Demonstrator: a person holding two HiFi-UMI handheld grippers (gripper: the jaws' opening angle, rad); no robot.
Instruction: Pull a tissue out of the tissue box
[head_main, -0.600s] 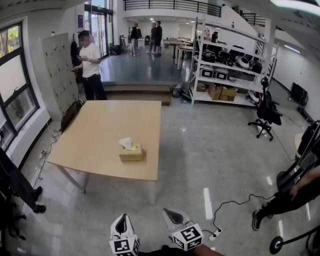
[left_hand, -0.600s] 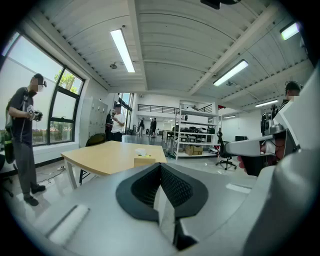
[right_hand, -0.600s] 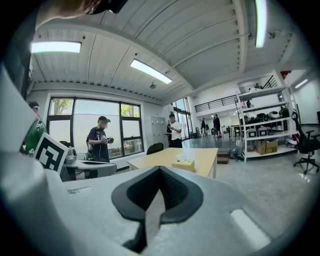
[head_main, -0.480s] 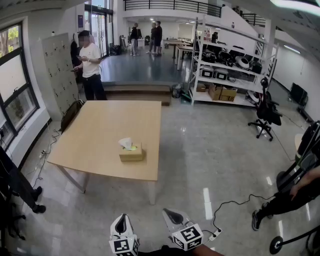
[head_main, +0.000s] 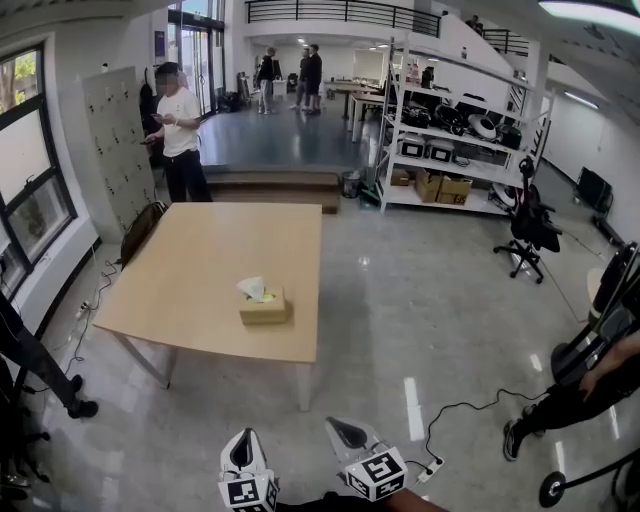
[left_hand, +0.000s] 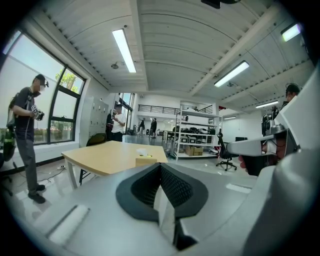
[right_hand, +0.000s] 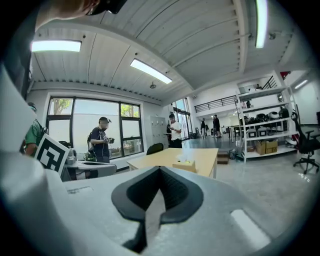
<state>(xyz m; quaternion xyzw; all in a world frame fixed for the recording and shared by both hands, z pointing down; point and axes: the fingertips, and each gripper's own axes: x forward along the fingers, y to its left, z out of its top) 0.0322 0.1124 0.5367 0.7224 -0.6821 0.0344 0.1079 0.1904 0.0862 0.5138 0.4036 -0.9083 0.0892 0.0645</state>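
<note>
Black jaws of left gripper (left_hand: 160, 170) and right gripper (right_hand: 160, 172) both closed on nothing

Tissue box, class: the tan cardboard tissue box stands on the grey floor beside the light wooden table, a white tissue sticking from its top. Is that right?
No. The tan cardboard tissue box stands on the light wooden table, near its front edge, not on the floor, as the head view shows. A white tissue does stick from its top.

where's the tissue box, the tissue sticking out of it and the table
tissue box (head_main: 266, 310), head view, front face
tissue (head_main: 251, 288), head view, white tuft above the tissue box
table (head_main: 215, 245), head view, bare top beyond the tissue box
</note>
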